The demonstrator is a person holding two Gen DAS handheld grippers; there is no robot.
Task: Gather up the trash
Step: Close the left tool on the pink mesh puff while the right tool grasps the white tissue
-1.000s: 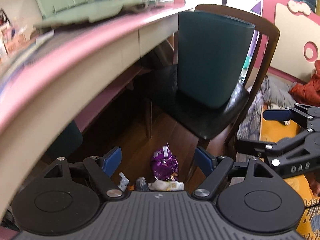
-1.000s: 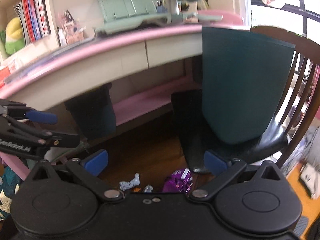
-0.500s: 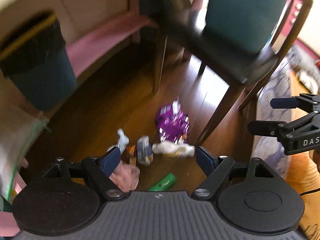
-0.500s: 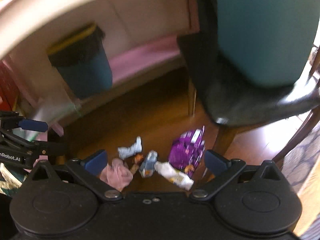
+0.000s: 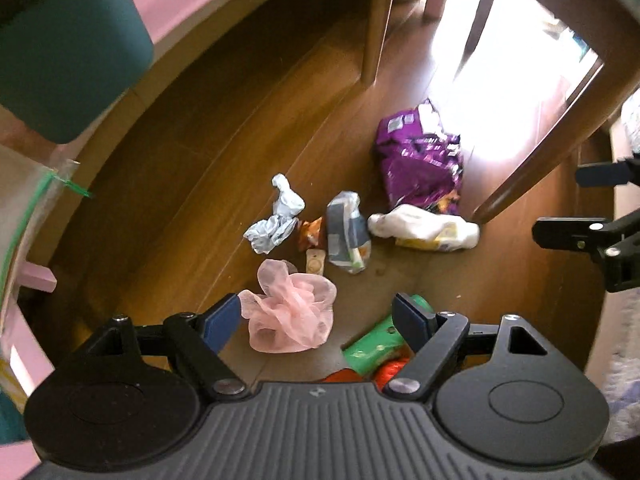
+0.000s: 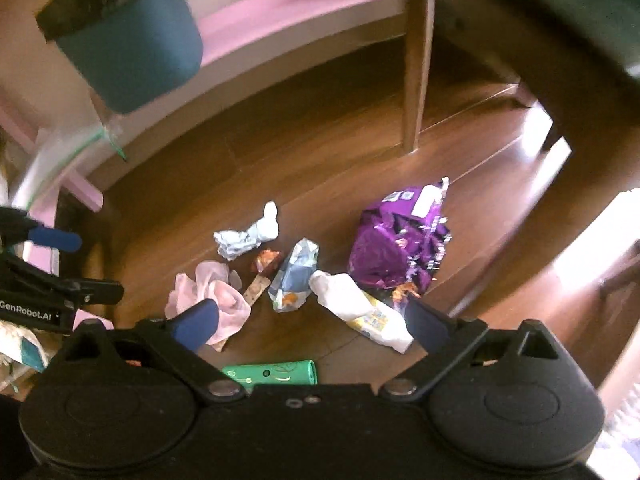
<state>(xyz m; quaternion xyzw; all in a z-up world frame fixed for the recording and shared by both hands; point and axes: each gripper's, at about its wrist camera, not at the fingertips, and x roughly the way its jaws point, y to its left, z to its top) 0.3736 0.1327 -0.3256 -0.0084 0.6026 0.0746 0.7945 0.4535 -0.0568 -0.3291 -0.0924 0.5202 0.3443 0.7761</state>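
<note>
Trash lies in a cluster on the wooden floor: a purple foil bag (image 5: 418,156) (image 6: 398,240), a white wrapper (image 5: 424,227) (image 6: 360,306), a blue-grey packet (image 5: 346,232) (image 6: 295,276), a crumpled pale-blue tissue (image 5: 276,220) (image 6: 246,236), a pink net (image 5: 290,312) (image 6: 208,292), a green tube (image 5: 374,346) (image 6: 272,372) and a small orange wrapper (image 5: 311,233). My left gripper (image 5: 318,320) is open above the pink net. My right gripper (image 6: 312,320) is open above the cluster. A teal bin with a black liner (image 5: 60,44) (image 6: 128,36) stands at the left.
Chair legs (image 5: 376,28) (image 6: 414,76) stand behind and to the right of the trash. A pink shelf ledge (image 6: 288,4) runs along the back. A clear bag with a green edge (image 5: 24,216) hangs at the left. Something red (image 5: 390,372) lies by the green tube.
Both grippers tilted down from the desk and chair toward the floor and came closer to the trash. More items came into view. Both jaws stayed open.
</note>
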